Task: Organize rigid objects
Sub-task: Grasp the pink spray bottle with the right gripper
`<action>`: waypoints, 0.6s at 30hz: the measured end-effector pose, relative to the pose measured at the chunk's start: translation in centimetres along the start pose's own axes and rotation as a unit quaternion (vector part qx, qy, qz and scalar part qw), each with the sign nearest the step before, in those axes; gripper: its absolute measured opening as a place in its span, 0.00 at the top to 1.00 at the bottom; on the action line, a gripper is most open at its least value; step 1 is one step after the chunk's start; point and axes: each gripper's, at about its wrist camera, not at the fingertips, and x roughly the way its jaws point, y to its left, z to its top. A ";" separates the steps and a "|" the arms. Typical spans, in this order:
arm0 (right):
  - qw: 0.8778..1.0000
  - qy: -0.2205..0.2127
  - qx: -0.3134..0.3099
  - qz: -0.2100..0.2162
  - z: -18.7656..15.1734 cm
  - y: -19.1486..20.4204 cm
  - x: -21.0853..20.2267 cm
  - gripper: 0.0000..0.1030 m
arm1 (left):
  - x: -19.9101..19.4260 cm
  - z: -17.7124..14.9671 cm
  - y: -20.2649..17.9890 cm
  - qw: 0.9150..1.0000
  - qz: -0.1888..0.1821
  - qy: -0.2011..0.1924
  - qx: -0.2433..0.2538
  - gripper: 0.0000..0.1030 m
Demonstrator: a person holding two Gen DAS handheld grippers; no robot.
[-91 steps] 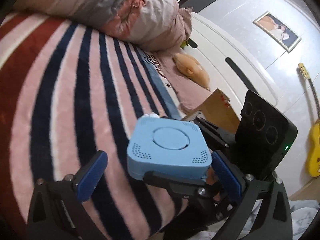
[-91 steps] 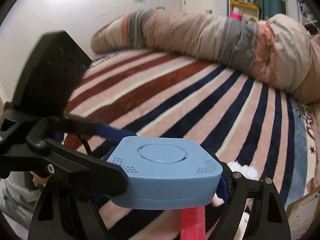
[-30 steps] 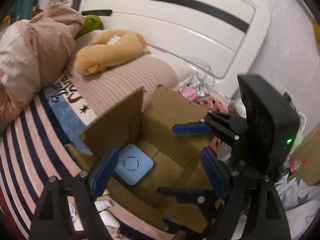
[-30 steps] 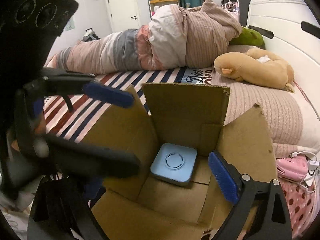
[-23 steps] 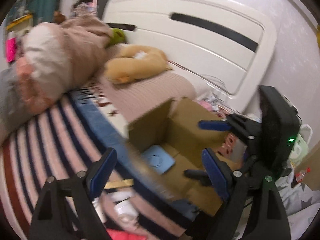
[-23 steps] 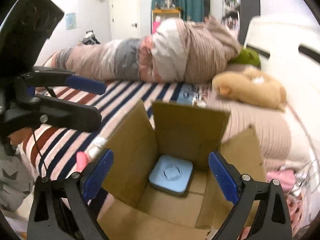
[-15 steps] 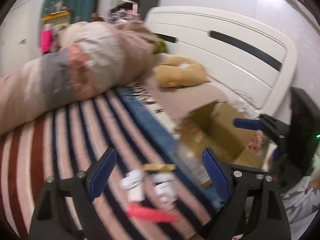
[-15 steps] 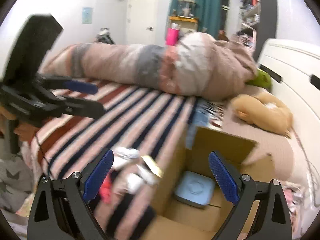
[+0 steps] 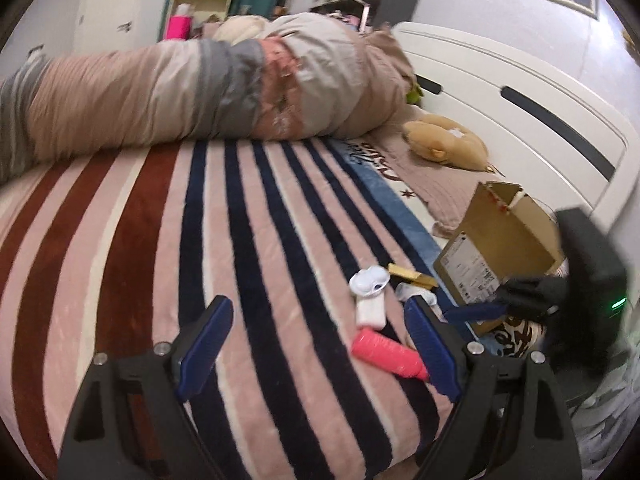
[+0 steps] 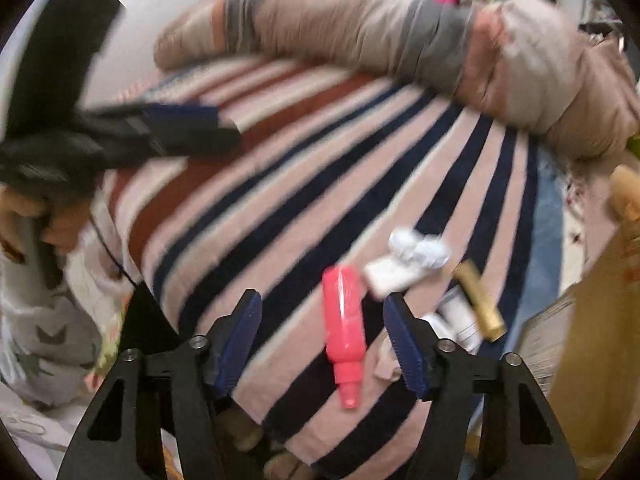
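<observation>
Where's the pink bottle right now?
The pink bottle lies on the striped blanket between the right gripper's open jaws, just left of the white case and gold tube, near the cardboard box.

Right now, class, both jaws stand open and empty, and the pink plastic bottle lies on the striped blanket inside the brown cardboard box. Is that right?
Not quite. The pink plastic bottle lies on the striped blanket outside the brown cardboard box, among the small white items; the right wrist view shows it. The left gripper and right gripper do have open, empty jaws.
</observation>
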 end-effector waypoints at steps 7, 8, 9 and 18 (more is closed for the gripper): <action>0.996 0.087 0.006 -0.008 -1.8 -1.2 5.6 0.54 | 0.8 -2.3 1.0 1.000 0.003 0.006 -0.025 0.17; 0.995 0.095 0.002 -0.016 -1.9 -1.3 6.0 0.54 | 0.9 -2.4 1.1 1.000 0.002 0.006 -0.026 0.17; 0.995 0.102 0.001 -0.013 -1.9 -1.4 6.4 0.54 | 0.9 -2.5 1.1 1.000 0.002 0.006 -0.027 0.17; 0.993 0.116 0.025 0.002 -1.7 -2.5 7.9 0.73 | 1.1 -2.6 1.1 1.000 0.002 0.009 -0.026 0.17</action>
